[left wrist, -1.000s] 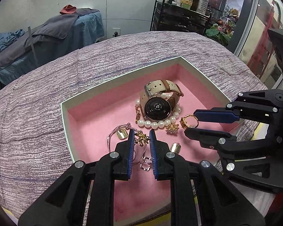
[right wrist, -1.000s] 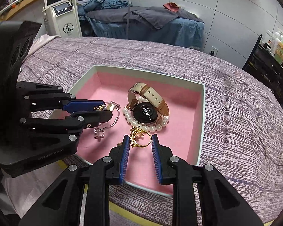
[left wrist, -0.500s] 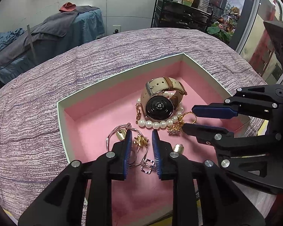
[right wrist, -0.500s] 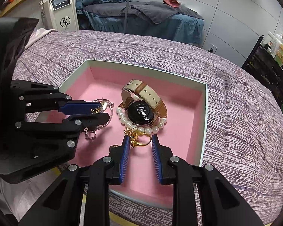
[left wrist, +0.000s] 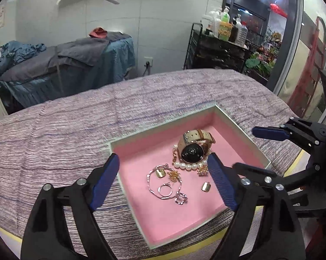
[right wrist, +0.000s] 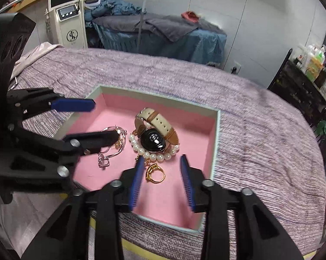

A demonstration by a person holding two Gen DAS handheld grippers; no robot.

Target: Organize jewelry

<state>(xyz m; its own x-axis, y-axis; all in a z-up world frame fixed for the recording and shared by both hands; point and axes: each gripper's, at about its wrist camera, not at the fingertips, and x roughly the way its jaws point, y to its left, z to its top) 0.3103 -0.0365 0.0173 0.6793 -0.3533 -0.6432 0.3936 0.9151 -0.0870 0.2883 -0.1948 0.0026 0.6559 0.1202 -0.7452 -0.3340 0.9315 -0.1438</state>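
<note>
The gold ring lies on the pink floor of the tray, lower centre of the right wrist view, between the spread fingers of the right hand-held gripper. It looks light, stiff and slippery, best pinched across its band. The left hand-held gripper is spread too, above the thin chain. Half a second ago both were nearly pressed together and lower.

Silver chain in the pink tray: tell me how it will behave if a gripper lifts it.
The silver chain lies in slack loops, so it will probably droop and dangle. A small ring and gold flower charm sit within or touching its loops, so they may drag along.
</note>
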